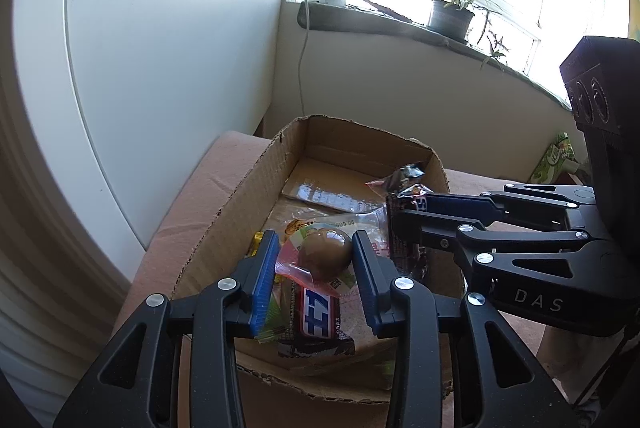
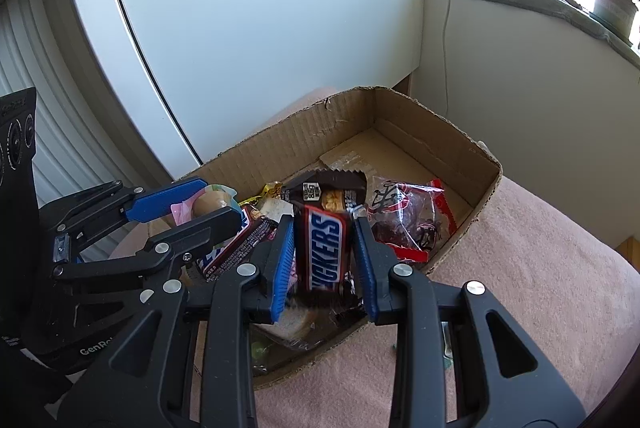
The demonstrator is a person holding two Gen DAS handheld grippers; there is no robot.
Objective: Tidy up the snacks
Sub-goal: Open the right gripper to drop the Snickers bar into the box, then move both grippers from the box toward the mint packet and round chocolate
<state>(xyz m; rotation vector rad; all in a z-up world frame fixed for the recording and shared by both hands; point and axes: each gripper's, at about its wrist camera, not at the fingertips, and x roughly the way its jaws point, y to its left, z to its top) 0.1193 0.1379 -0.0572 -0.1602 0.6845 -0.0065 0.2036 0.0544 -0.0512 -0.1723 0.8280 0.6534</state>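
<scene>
Snickers clamped in right gripper, long axis along fingers, over box; left gripper grips egg pack.

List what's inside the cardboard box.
Box holds a red packet, yellow wrapper, sandwich bag; both held snacks hang over it. Floor beneath them is hidden.

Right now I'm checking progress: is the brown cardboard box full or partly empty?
Partly empty: the brown cardboard box shows bare floor at its far end; snacks cluster near.
</scene>
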